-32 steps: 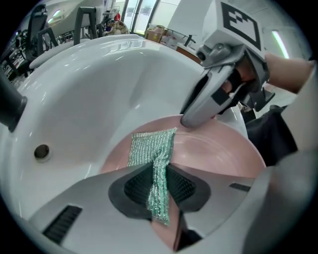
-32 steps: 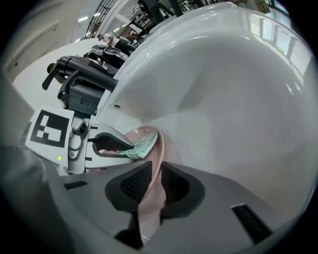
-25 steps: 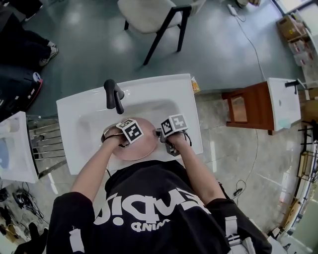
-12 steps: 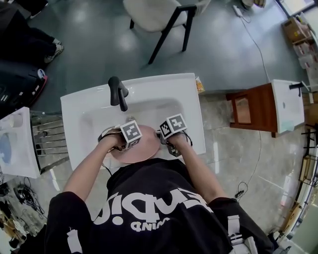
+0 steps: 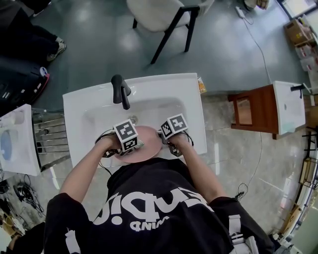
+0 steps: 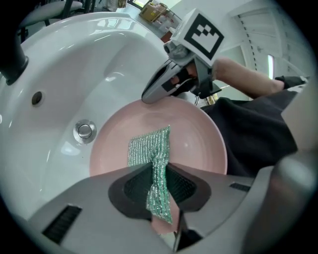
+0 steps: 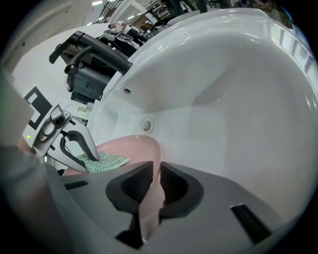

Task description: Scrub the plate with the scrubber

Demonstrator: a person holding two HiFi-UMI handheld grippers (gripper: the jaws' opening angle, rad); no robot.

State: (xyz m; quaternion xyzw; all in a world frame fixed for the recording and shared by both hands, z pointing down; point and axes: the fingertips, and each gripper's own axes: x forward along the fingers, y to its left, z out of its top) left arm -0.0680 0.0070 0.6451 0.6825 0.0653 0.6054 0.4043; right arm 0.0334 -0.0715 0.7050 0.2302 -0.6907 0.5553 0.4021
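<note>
A pink plate [image 5: 149, 145] sits tilted in the white sink [image 5: 164, 92]. My right gripper [image 7: 153, 184] is shut on the plate's [image 7: 130, 146] right rim, which runs between its pads; its jaws have just been closing on it. My left gripper [image 6: 158, 187] is shut on a glittery green scrubber [image 6: 148, 151] that hangs over the plate's [image 6: 198, 144] middle. In the head view the left gripper [image 5: 133, 147] is over the plate's left part and the right gripper [image 5: 163, 138] is at its right edge. The right gripper view shows the scrubber [image 7: 108, 161] lying against the plate.
A black faucet [image 5: 119, 89] stands at the sink's back edge, with the drain [image 6: 85, 130] below it. A metal rack [image 5: 47, 136] is left of the sink, a wooden stand [image 5: 248, 111] to its right, and a chair [image 5: 164, 15] behind.
My left gripper has lifted and drawn back leftward over the plate with the scrubber, and its marker cube has tipped. The right gripper stays at the plate's rim.
</note>
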